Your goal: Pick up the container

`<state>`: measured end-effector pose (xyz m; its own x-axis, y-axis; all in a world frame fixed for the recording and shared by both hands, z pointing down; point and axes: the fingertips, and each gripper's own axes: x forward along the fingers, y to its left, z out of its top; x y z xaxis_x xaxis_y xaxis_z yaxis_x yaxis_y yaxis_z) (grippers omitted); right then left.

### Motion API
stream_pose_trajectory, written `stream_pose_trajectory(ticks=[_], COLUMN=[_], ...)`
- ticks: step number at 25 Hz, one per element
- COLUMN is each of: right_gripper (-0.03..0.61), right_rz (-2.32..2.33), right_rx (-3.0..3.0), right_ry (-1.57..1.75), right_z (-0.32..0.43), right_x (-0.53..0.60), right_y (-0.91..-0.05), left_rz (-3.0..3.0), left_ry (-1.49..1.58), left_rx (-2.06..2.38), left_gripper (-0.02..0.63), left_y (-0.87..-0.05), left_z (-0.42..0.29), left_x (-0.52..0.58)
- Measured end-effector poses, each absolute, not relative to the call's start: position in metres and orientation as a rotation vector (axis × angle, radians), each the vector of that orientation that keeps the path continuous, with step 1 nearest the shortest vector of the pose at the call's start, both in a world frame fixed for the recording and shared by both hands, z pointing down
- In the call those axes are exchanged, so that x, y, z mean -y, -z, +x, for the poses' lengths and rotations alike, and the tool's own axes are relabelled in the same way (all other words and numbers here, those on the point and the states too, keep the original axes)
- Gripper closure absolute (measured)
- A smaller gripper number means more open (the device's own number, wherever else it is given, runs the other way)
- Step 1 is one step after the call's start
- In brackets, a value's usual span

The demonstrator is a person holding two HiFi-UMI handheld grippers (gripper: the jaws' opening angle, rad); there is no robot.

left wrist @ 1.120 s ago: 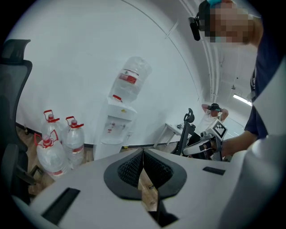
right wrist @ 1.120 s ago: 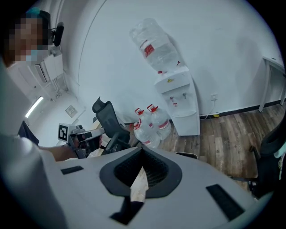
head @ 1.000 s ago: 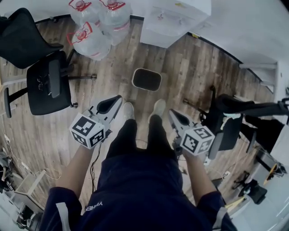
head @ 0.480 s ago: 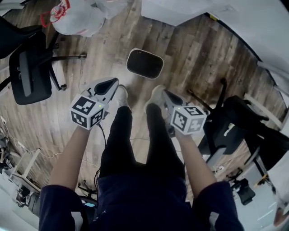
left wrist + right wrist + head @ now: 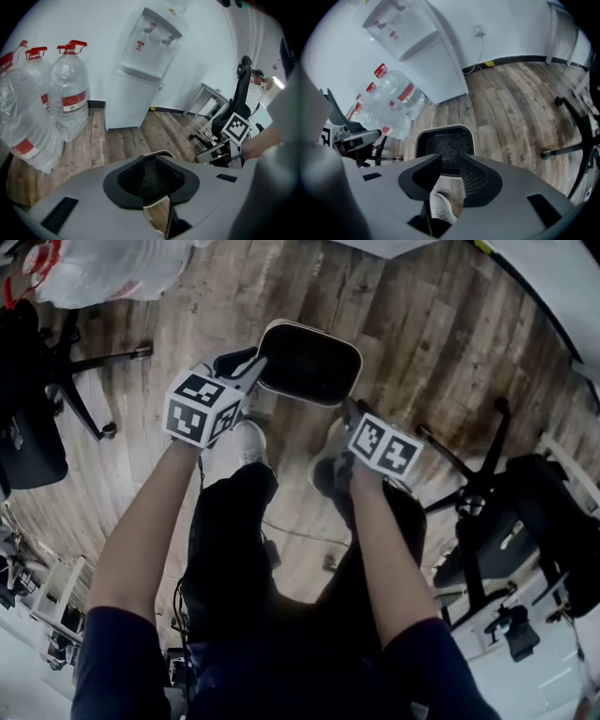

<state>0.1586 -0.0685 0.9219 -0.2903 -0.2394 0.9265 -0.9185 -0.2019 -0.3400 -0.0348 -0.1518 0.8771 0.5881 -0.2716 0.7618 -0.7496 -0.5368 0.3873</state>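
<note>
The container [image 5: 309, 362], a black mesh bin with a pale rim, stands upright on the wood floor [image 5: 422, 343] just ahead of the person's feet, and I have a set of tongs at either side of it. The left gripper [image 5: 248, 369] sits at the bin's left rim, tilted down toward it. In the left gripper view its jaws have just been opening and stand partly apart, with the pale rim and a strip of the mesh wall running up between them; I see no pad pressing on it, so I read nothing as held there. The right gripper [image 5: 350, 413] points steeply down at the near right corner of the rim. In the right gripper view its jaws have also just been opening and stand clearly apart; the bin's near edge lies at the jaw tips, and the gap behind shows bare floor and a white shoe [image 5: 247, 442], so this one is empty too. From the head view I cannot tell whether either tip actually touches the rim. Farther out, large water bottles [image 5: 70, 98] with red caps stand by the wall beside a white water dispenser [image 5: 140, 70]. A black office chair [image 5: 37, 427] stands off to the left and another chair [image 5: 525, 512] to the right, both well apart from the bin.
</note>
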Motion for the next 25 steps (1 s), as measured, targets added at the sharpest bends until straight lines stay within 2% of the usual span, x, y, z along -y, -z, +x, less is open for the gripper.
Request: stream_pose_trajectory(ticks=[3, 14, 19, 22, 25], right_gripper=[0.428, 0.417, 0.439, 0.448, 0.483], right_rz=[1.47, 1.603, 1.637, 1.65, 1.62], right_rx=[1.342, 1.317, 1.28, 1.247, 1.202], right_ry=[-1.549, -1.628, -1.705, -1.691, -1.703], right_z=[0.165, 0.168, 0.173, 0.172, 0.171], right_x=[0.045, 0.034, 0.04, 0.04, 0.03], right_y=[-0.978, -1.06, -1.076, -1.08, -1.088], left_rz=[2.134, 2.273, 2.246, 2.213, 2.172], left_ry=[-0.911, -1.198, -1.374, -1.419, -1.424], left_rx=[0.754, 0.467, 0.318, 0.321, 0.345], left_gripper=[0.503, 0.41, 0.419, 0.497, 0.522], left_y=[-0.925, -1.047, -1.08, -1.086, -1.089], left_z=[-0.03, -0.014, -0.003, -0.001, -0.002], left_x=[0.161, 0.185, 0.181, 0.183, 0.181])
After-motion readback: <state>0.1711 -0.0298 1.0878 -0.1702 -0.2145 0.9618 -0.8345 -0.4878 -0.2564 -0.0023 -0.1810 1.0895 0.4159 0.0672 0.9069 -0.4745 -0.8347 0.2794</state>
